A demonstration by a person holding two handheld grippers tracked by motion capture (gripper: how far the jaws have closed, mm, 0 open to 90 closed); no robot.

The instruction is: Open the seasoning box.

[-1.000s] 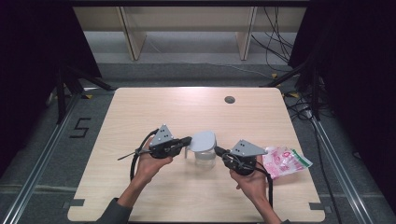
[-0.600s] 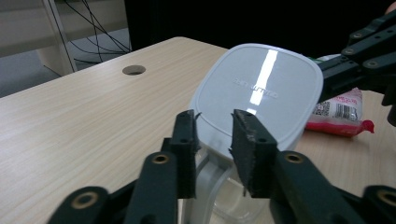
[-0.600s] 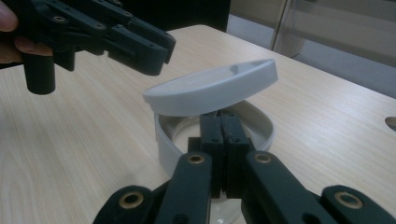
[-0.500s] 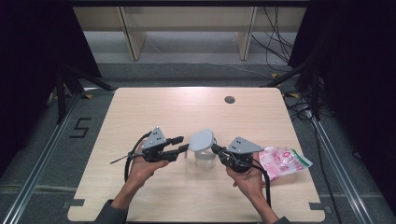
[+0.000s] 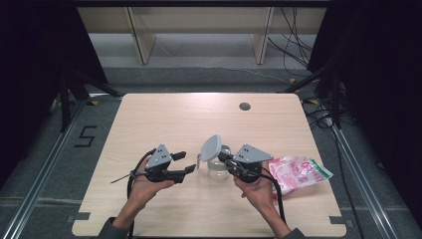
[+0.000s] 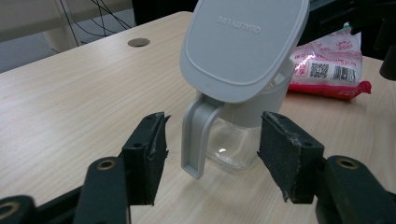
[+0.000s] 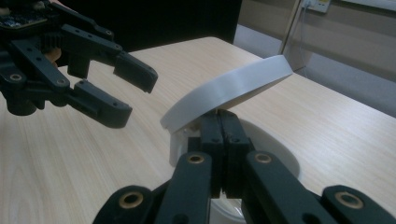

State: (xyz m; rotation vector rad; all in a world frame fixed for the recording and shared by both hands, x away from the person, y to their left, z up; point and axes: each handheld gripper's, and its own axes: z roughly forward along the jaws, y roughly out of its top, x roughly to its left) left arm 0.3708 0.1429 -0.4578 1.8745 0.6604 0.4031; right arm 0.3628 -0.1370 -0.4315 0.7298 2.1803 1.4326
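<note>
Two tongs at work over one clear jar (image 5: 215,168) with a grey hinged lid (image 5: 211,147), near bench (image 5: 164,114) centre, slightly toward 6 o'clock. Lid already tipped up and open, propped at a slant above the jar mouth; judged about halfway, with filling from the red-and-white packet (image 5: 297,169) at 3 o'clock of the jar probably left to do. Left tongs (image 5: 183,163) at 9 o'clock of the jar, jaws just been opening and now well apart, nothing between them, grey handle (image 6: 196,135) just ahead but untouched. Right tongs (image 5: 224,157) at 3 o'clock of the jar, jaws pressed together, seemingly clamped on the jar rim under the raised lid.
</note>
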